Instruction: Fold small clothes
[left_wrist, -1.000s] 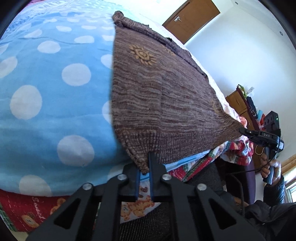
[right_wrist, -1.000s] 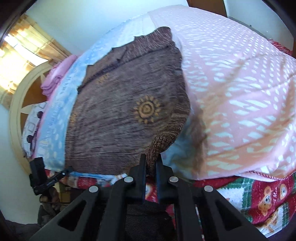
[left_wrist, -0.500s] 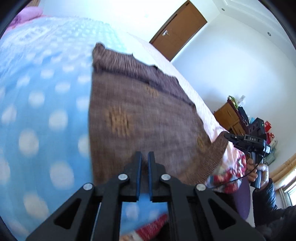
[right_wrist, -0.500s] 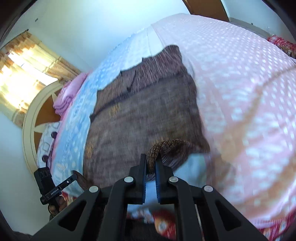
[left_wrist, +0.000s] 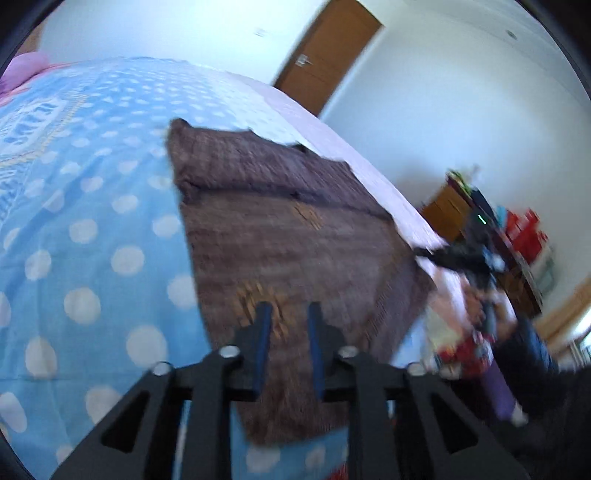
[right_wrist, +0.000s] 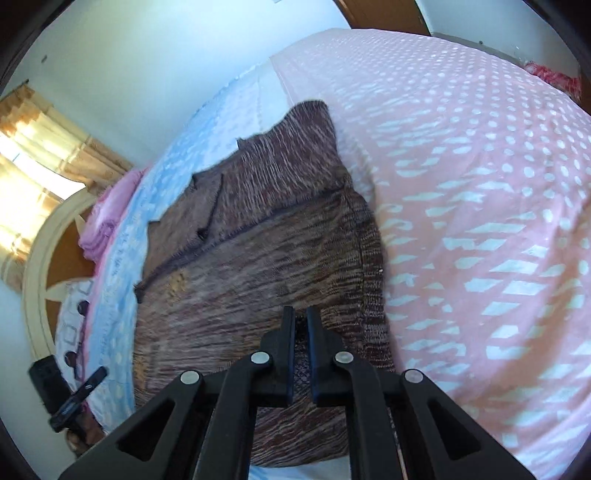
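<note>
A brown striped knitted sweater (left_wrist: 280, 236) lies on the bed, its lower part folded up over itself; it also shows in the right wrist view (right_wrist: 258, 266). My left gripper (left_wrist: 289, 314) hovers just above the folded hem, its jaws apart with nothing between them. My right gripper (right_wrist: 300, 321) is over the sweater's right side, its jaws nearly closed with a little brown knit showing in the narrow gap. The right gripper also appears at the sweater's far corner in the left wrist view (left_wrist: 436, 254).
The bed has a blue polka-dot cover (left_wrist: 85, 236) on the left and a pink patterned cover (right_wrist: 480, 221) on the right. A wooden door (left_wrist: 325, 55) and a cluttered cabinet (left_wrist: 491, 229) stand beyond. A curtained window (right_wrist: 33, 173) and headboard (right_wrist: 48, 258) are at the far left.
Both grippers carried the sweater's bottom hem up and forward over its body, folding it. The left gripper has opened and let go of the hem.
</note>
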